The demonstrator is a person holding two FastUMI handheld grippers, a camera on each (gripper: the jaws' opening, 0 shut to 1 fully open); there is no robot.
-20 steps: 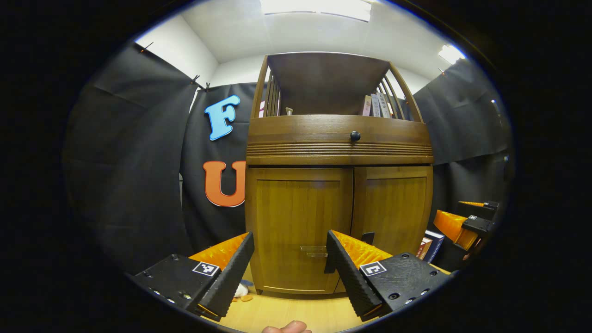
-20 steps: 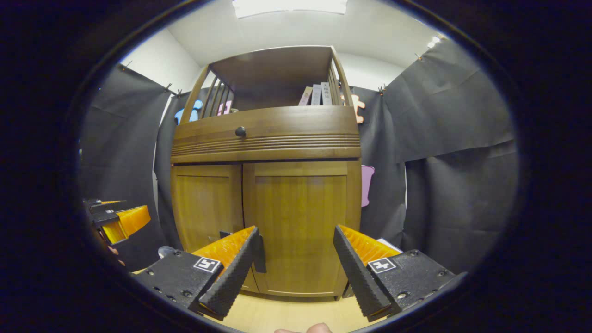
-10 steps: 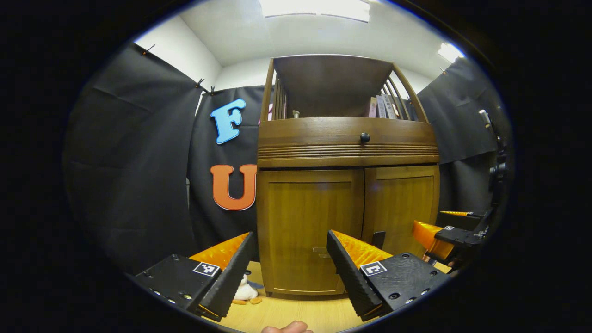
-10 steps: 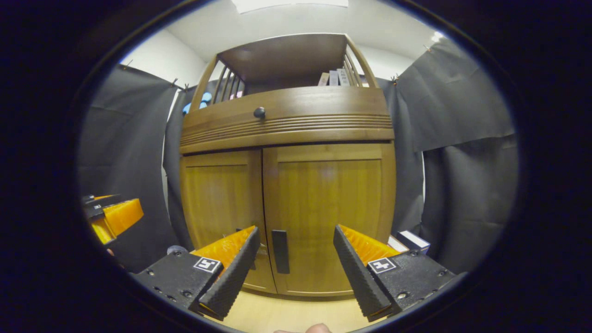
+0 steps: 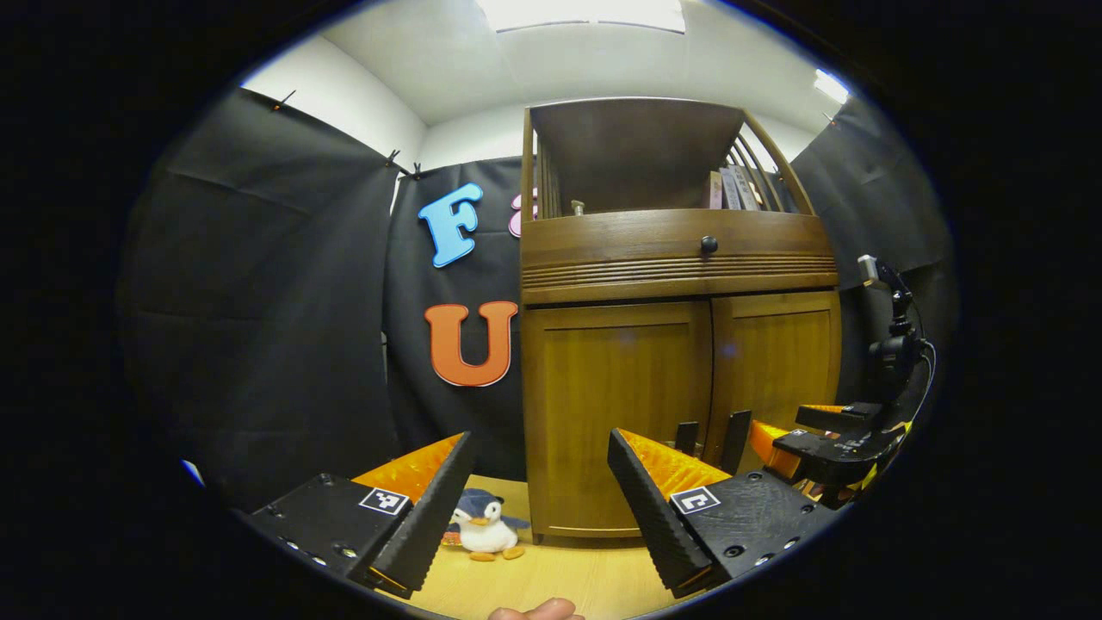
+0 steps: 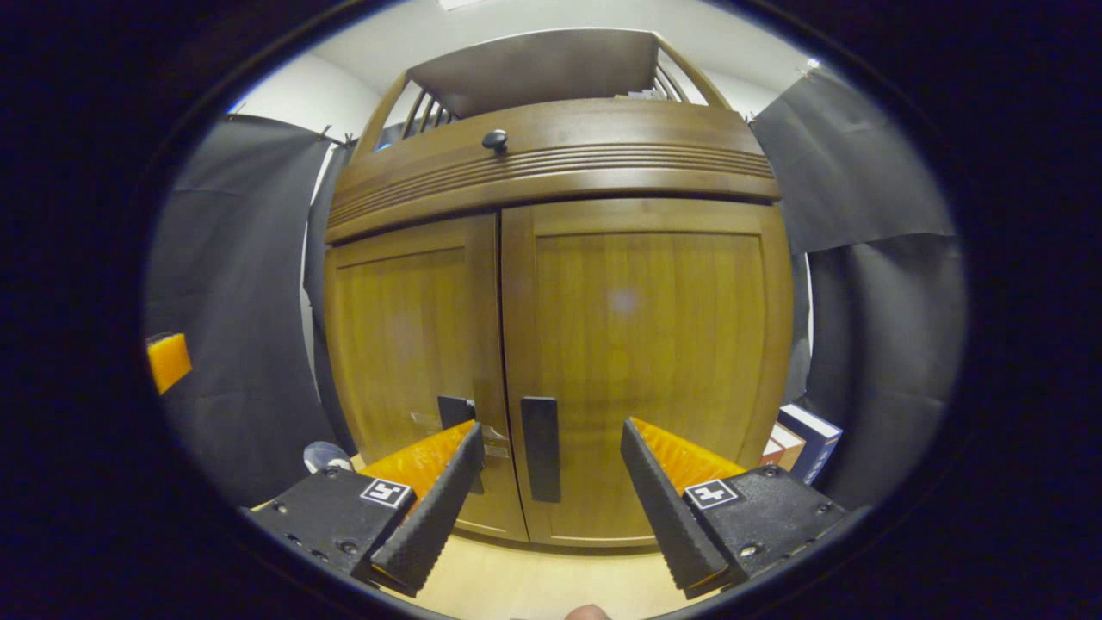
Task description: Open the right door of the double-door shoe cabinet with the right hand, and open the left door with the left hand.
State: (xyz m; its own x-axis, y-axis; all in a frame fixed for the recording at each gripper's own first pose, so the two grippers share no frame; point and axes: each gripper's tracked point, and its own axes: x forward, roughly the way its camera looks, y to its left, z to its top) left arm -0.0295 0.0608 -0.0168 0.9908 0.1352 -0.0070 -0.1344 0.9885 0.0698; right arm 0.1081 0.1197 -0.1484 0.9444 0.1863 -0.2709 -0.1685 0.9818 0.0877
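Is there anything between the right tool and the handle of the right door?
No. In the right gripper view the stretch from the right tool to the right door's handle is bare.

light: bright ceiling panel [image 5: 585, 13], overexposed | glare: soft sheen on right door [image 6: 641, 344] | shade: dim upper shelf [image 5: 633, 164] | focus: sharp | edges: strong fisheye bending

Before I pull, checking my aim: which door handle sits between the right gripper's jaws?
The right door's handle, the dark vertical bar just right of the centre seam; the left door's handle is partly hidden.
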